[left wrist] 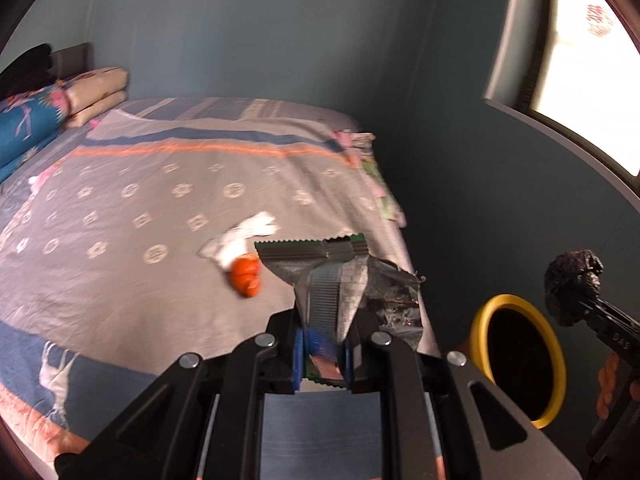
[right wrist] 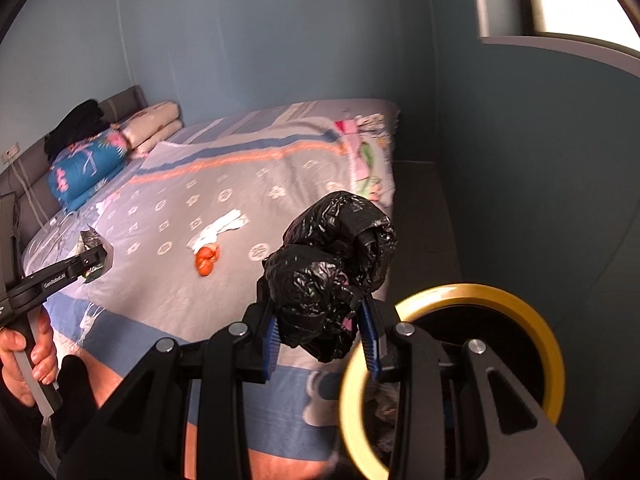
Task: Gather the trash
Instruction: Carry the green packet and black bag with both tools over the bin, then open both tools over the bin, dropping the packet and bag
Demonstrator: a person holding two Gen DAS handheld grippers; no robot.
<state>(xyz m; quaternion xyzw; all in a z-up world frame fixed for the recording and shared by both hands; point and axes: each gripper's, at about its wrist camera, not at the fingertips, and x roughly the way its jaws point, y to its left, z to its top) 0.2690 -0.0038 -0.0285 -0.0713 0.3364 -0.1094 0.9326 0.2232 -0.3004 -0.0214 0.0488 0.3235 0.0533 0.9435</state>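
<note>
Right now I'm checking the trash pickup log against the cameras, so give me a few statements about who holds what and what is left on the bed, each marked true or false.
1. The left gripper is shut on a silver snack wrapper. True.
2. The right gripper is empty. False: it is shut on a crumpled black plastic bag.
3. An orange peel lies on the bedspread. True.
4. The white tissue is already in the bin. False: it lies on the bed beside the peel.
5. The bin has a yellow rim. True.
</note>
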